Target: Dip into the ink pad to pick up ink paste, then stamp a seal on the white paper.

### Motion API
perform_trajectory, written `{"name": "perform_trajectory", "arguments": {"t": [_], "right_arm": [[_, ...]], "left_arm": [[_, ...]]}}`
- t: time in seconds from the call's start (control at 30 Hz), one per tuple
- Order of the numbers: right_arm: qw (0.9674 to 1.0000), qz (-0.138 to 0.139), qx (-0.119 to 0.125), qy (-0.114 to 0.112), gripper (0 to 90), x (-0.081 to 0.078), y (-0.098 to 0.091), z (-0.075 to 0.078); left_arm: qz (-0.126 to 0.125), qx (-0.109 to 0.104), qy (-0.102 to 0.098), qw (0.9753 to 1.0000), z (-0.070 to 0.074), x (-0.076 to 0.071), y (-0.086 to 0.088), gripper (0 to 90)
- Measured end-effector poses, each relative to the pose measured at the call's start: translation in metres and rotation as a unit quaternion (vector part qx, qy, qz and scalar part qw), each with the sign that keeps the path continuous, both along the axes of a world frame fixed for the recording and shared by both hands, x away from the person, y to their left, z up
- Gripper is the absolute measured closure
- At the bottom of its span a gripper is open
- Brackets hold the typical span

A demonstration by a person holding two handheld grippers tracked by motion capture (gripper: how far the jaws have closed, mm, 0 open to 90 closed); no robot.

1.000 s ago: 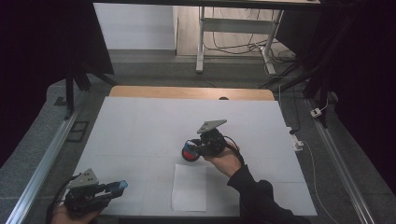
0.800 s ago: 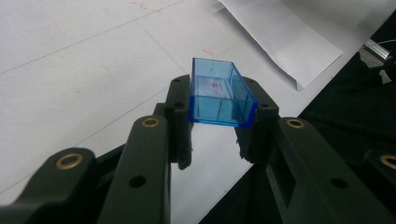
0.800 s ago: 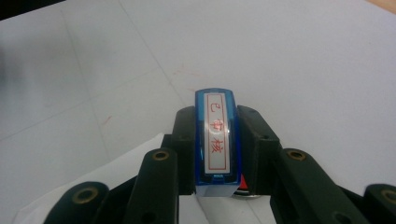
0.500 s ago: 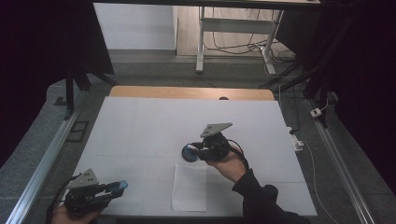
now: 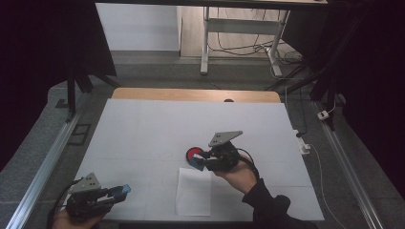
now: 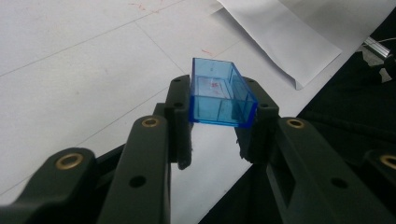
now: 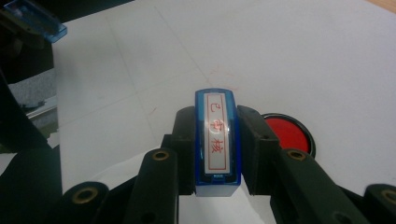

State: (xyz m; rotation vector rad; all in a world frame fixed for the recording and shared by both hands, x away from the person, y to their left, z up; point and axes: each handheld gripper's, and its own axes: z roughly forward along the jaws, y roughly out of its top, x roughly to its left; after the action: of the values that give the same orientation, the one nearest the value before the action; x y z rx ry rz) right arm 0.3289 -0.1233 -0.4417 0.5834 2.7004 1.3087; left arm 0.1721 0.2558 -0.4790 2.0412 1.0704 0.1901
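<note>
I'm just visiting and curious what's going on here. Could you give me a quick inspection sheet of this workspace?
Surface: white table top, wooden strip at its far edge.
Job's things: blue stamp with red characters on its face; clear blue cap; round red ink pad; white paper sheet near the front edge.
Clutter: nothing seen.
Grippers: left gripper shut on the cap, at the front left corner; right gripper shut on the stamp, beside the ink pad.
Cables: one trails from each gripper; more lie on the floor beyond the table.
Surroundings: metal rails at both sides, desk legs behind, dark edges.
</note>
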Motion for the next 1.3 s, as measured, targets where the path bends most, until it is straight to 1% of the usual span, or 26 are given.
{"name": "perform_trajectory", "arguments": {"t": [0.1, 0.23, 0.43, 0.6, 0.77, 0.93, 1.0, 1.13, 1.3], "right_arm": [[1.0, 0.007, -0.004, -0.002, 70.0, -0.005, 0.0, 0.0], [0.9999, 0.012, -0.003, -0.004, 70.0, -0.011, 0.0, 0.0], [0.9999, 0.01, -0.003, -0.001, 70.0, -0.015, -0.003, -0.002], [0.9998, 0.015, -0.009, -0.004, 70.0, -0.018, -0.004, -0.003], [0.9997, 0.021, -0.011, -0.002, 70.0, -0.022, -0.004, -0.007], [0.9995, 0.025, -0.021, -0.005, 70.1, -0.023, -0.003, -0.012], [0.9992, 0.025, -0.029, -0.005, 70.1, -0.023, -0.002, -0.015], [0.9991, 0.027, -0.034, 0.0, 70.0, -0.022, 0.0, -0.021], [0.9987, 0.03, -0.041, 0.0, 70.1, -0.023, 0.002, -0.025]], "left_arm": [[0.0, 0.001, 0.0, 1.0, 0.0, 0.0, 0.0, 68.0], [-0.001, 0.0, -0.001, 1.0, 0.0, 0.0, 0.0, 68.0], [-0.001, 0.001, 0.0, 1.0, 0.0, 0.0, 0.0, 68.0], [-0.001, -0.001, -0.001, 1.0, 0.0, 0.0, 0.0, 68.0], [-0.001, -0.001, 0.0, 1.0, 0.0, 0.0, 0.0, 68.0], [-0.002, -0.001, -0.001, 1.0, 0.0, 0.0, 0.0, 68.0], [-0.001, -0.002, 0.0, 1.0, 0.0, 0.0, 0.0, 68.0], [-0.002, -0.003, 0.001, 1.0, 0.0, 0.0, 0.001, 68.0], [-0.002, -0.004, 0.001, 1.0, 0.0, 0.0, 0.001, 68.0]]}}
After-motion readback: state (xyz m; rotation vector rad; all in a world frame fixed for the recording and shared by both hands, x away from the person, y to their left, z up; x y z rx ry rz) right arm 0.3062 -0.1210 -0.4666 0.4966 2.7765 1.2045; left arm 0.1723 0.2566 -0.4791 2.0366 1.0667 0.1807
